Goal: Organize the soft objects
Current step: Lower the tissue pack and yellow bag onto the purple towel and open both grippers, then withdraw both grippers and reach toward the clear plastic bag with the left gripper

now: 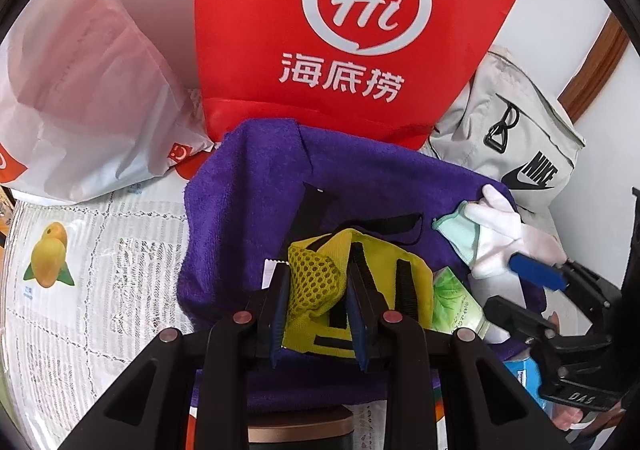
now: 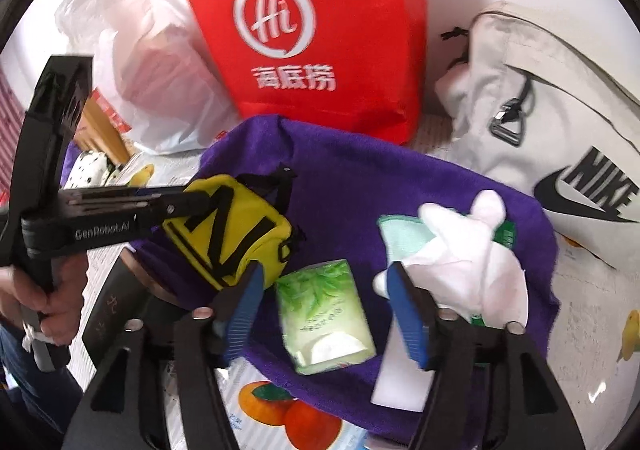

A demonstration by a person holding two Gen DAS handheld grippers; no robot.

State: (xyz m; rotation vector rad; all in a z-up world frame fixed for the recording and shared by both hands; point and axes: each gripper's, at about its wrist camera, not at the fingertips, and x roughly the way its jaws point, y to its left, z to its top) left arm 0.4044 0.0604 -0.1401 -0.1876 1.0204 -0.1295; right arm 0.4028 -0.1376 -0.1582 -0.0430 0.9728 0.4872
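The left gripper point(image 1: 316, 314) is being seen nearest the lens in its own view, its blue pads pressed in on the mesh end of the yellow pouch point(image 1: 352, 290), which is being pinched between them over the purple towel point(image 1: 248, 210). The pouch is lying directly ahead of those jaws, its long axis running away from the camera and slightly to the right, with its black strap point(image 1: 384, 224) trailing onto the towel beyond.

The right gripper point(image 2: 324, 314) is being held with its jaws spread, nothing being clamped. The green tissue pack point(image 2: 326, 314) is lying in the gap between the pads, its long axis running roughly along the fingers, so a straight closing move is judged to be what it calls for. The white glove point(image 2: 468, 250) and the mint cloth point(image 2: 404, 236) beneath it are resting just beside the right-hand pad, the glove touching or nearly touching it; that cannot be settled. The right gripper is clearly the nearer one to the pack and glove.

The tissue pack is being shown whole only in the right wrist view; in the left view it is being mostly hidden behind the pouch. The pinch on the mesh is being shown only in the left view. Behind the towel, a red bag point(image 2: 320, 42), a white plastic bag point(image 1: 80, 90) and a grey Nike bag point(image 2: 560, 122) are standing.
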